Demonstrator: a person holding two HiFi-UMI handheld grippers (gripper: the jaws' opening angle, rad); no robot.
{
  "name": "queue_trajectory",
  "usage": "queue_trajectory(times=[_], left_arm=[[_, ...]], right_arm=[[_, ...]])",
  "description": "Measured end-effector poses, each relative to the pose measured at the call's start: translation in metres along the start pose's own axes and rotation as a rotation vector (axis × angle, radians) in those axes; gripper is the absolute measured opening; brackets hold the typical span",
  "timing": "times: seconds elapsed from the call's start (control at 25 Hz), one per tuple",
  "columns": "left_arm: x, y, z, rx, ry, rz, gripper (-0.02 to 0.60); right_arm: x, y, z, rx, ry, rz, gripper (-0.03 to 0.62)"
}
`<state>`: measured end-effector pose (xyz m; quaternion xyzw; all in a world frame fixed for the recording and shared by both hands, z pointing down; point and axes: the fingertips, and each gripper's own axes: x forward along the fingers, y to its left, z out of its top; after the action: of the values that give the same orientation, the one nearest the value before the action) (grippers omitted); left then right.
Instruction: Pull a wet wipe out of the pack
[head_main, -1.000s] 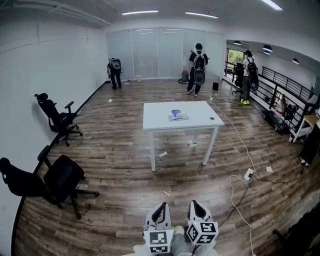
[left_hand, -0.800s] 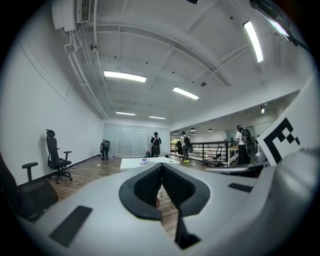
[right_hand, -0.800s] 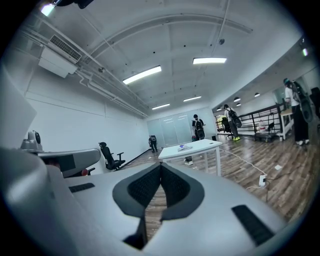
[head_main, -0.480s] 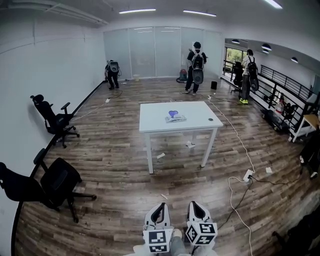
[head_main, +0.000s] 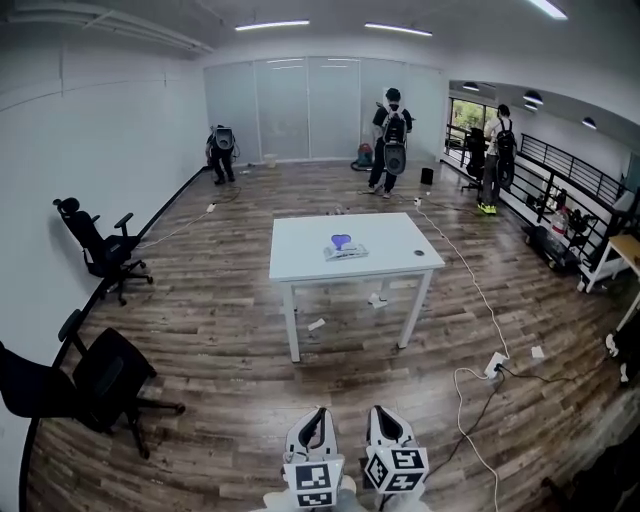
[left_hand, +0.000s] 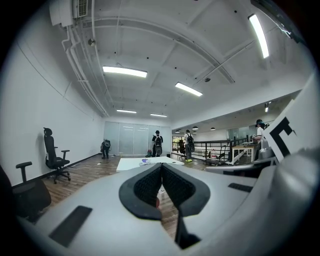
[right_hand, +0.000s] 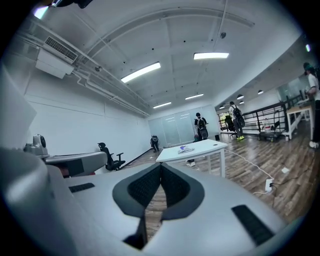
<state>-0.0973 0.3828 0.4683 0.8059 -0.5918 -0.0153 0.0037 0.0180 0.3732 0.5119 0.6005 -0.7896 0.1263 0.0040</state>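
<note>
Open wood floor (head_main: 230, 330) lies between me and the white table (head_main: 300, 258), which stands alone mid-room with bare floor along all four edges. The wet wipe pack (head_main: 346, 251) lies flat near the table's middle, a little toward the far edge, with a purple piece at its far side. A small dark object (head_main: 421, 253) sits apart from it, near the right edge. To the left, two black office chairs (head_main: 85, 375) stand by the white wall, one near me and one farther along. To the right, a white cable (head_main: 478, 300) runs over the floor past the table's right legs to a power strip (head_main: 494, 366), and a black railing (head_main: 565, 170) lines the far right side. Scraps of paper (head_main: 316, 324) lie under the table. Three people (head_main: 392, 120) stand at the far end by the glass partition (head_main: 290, 105). My left claw (head_main: 318, 415) and right claw (head_main: 385, 413) are side by side low in front of me, pointing about level toward the table and well short of it. Both have their jaws pressed together with nothing between them.
</note>
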Motion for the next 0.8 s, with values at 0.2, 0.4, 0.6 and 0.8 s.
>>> queue_trajectory(times=[0.2,0.4,0.6,0.8], left_arm=[[0.039,-0.005,0.008,0.013,-0.008,0.002,0.012],[0.070,-0.002,0.010,0.017,-0.003,0.014,0.012],[0.102,0.004,0.006,0.017,0.013,0.030,0.012],[0.135,0.005,0.008,0.015,0.011,0.041,0.012]], right_arm=[[0.029,-0.019,0.012,0.015,0.008,0.013,0.009],[0.060,-0.032,0.022,0.027,0.013,0.031,0.009],[0.090,-0.045,0.030,0.043,0.021,0.045,0.009],[0.119,-0.060,0.039,0.041,0.025,0.054,0.009]])
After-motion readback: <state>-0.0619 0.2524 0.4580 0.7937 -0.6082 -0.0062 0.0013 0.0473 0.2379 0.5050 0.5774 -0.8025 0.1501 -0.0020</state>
